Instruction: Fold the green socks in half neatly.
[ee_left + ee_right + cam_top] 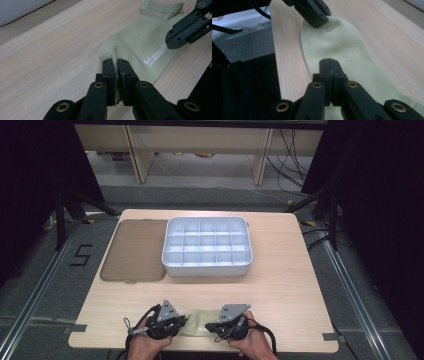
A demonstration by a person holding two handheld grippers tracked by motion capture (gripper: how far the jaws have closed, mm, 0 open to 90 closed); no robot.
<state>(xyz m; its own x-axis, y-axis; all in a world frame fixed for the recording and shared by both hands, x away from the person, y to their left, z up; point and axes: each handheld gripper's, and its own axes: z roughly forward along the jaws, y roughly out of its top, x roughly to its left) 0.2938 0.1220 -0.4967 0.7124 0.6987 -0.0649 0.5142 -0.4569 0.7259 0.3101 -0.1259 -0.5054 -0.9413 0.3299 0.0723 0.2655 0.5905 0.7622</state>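
While both grippers pinch the pale green sock (pixel 198 322) at the near edge of the table (pixel 280 285), I judge the step in hand to be lifting it clear for the divided tray (pixel 207 245), which sits toward twelve o'clock from my hands. My left gripper (pixel 114 63) has its jaws together on the heel end, a fold of fabric nipped between the pads, and in the right gripper view my right gripper (pixel 329 61) stands fully closed on the sock, with the left one's jaws at about eleven o'clock beyond it. To do this well I would raise both hands together and evenly, keeping the fabric lightly taut between them (a slack middle would drag on the wood). I would not pull the ends apart hard, since the left hold is on a thin fold and could slip. The brown lid (pixel 134 251) lies flat at nine o'clock of the tray, touching it, well out of my path.
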